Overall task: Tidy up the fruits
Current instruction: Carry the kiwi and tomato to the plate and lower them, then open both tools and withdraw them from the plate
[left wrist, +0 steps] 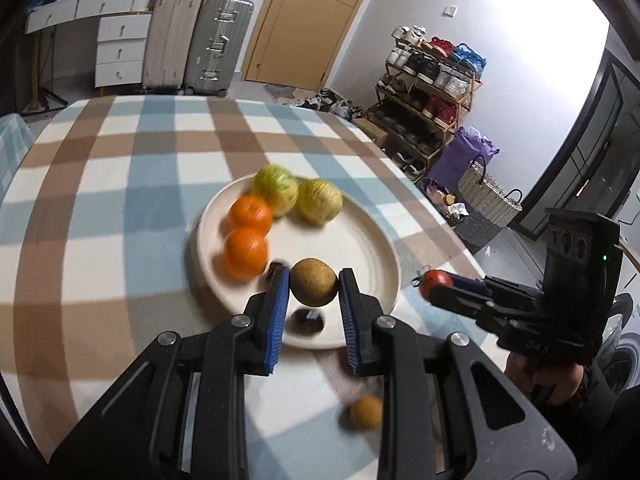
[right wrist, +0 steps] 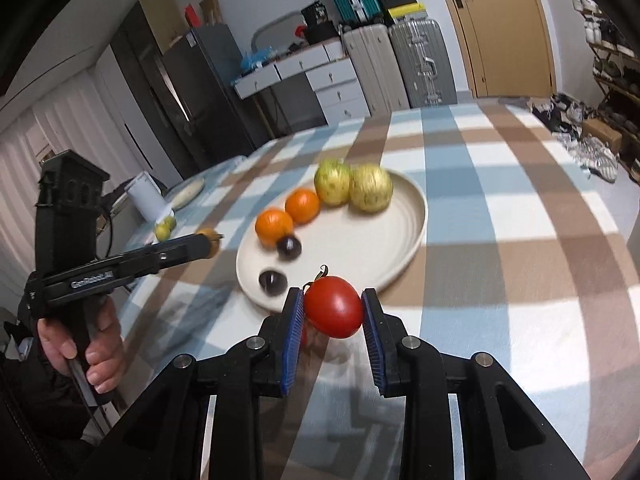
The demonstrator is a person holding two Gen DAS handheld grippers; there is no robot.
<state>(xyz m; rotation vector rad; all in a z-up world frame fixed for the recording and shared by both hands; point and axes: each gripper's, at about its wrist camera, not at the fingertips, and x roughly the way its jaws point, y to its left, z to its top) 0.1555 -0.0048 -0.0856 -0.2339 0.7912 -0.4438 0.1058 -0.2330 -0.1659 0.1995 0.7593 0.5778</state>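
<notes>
Left wrist view: the left tongs are clenched on a brown kiwi, long axis crosswise, above the plate's near rim. Right wrist view: the right tongs grasp a red tomato, stem toward the plate.

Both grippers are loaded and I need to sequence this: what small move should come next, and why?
Probably carry the left gripper forward and lower its brown fuzzy kiwi onto bare space on the cream ceramic plate, beside the two dark plums. The right gripper holds the red tomato short of the rim.
</notes>
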